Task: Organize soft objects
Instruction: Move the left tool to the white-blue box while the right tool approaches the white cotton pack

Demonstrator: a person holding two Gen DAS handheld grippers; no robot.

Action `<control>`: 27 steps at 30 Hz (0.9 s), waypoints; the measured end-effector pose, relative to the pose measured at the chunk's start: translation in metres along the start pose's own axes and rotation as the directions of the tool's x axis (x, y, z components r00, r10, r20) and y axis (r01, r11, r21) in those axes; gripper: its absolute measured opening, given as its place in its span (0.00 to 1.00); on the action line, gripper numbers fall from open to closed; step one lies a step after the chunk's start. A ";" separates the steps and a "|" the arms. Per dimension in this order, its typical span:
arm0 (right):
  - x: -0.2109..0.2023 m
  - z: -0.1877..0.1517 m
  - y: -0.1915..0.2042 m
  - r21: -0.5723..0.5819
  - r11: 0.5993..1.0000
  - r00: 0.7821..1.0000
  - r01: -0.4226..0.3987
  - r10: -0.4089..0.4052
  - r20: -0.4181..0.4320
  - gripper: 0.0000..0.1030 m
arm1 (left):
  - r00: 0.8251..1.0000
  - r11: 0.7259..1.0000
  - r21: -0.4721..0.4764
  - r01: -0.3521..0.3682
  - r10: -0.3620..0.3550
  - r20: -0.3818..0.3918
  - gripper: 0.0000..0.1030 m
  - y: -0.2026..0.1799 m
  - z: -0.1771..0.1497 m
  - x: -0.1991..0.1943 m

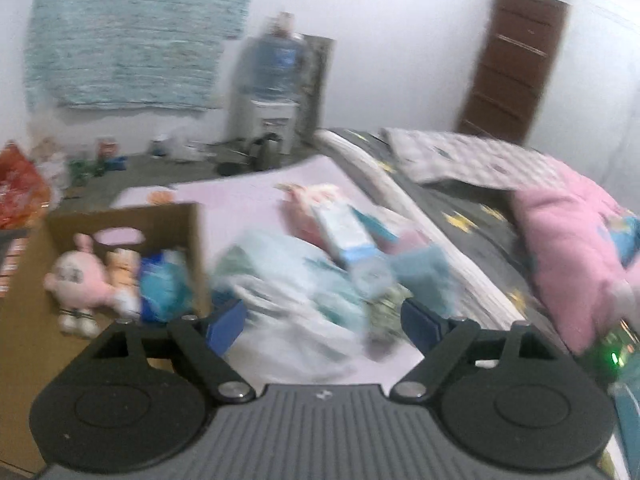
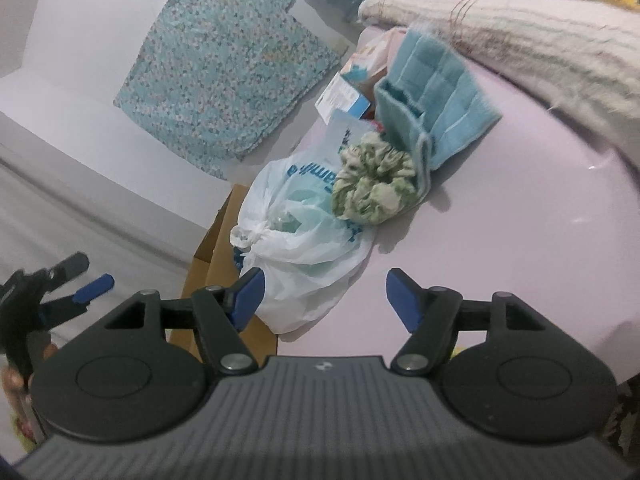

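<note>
Left gripper [image 1: 324,326] standing wide open, gripping nothing, right gripper [image 2: 324,300] gaping empty at lower centre, white plastic bag [image 2: 298,248] lying just beyond, green scrunchie [image 2: 374,184] resting against blue towel [image 2: 436,92], plush toys [image 1: 84,276] sitting in cardboard box [image 1: 176,220] at left.

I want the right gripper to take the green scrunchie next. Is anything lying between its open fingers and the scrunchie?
Yes. The knotted white plastic bag lies on the pink table directly ahead of the right gripper, and the green scrunchie sits beyond it, resting against the bag's far end and the blue cloth.

White walls, a brown door [image 1: 516,60], a water dispenser [image 1: 272,92] and a hanging teal patterned cloth [image 2: 224,76].
</note>
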State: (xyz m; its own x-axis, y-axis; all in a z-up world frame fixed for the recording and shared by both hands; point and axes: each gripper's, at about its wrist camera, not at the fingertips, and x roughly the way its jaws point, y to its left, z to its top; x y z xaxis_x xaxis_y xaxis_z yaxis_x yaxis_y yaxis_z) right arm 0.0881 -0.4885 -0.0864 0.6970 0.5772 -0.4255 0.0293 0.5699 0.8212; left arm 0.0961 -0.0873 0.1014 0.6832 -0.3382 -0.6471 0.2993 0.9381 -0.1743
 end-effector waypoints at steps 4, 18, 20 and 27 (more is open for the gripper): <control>-0.014 0.000 -0.005 -0.009 1.000 1.000 0.017 -0.017 0.017 0.68 | 1.000 0.996 0.085 0.026 -0.025 -0.007 0.84 -0.045 -0.023 0.023; -0.044 0.010 -0.011 -0.074 0.990 0.992 0.123 -0.120 0.048 0.71 | 0.998 0.992 0.113 0.052 -0.047 -0.051 0.84 -0.086 -0.028 0.095; -0.044 0.020 -0.008 -0.085 0.989 0.991 0.123 -0.118 0.065 0.71 | 0.996 0.994 0.087 0.058 -0.051 -0.076 0.84 -0.080 -0.007 0.103; -0.030 0.061 0.006 -0.084 0.994 0.991 0.075 -0.065 0.117 0.71 | 0.982 0.999 0.017 0.030 -0.027 -0.187 0.87 -0.060 0.069 0.172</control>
State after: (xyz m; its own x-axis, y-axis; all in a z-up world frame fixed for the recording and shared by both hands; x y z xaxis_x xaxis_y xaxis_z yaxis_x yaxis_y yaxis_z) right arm 0.1113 -0.5380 -0.0461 0.7729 0.4664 -0.4302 0.0209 0.6589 0.7519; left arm 0.2414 -0.2065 0.0517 0.5386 -0.3433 -0.7695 0.3316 0.9259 -0.1810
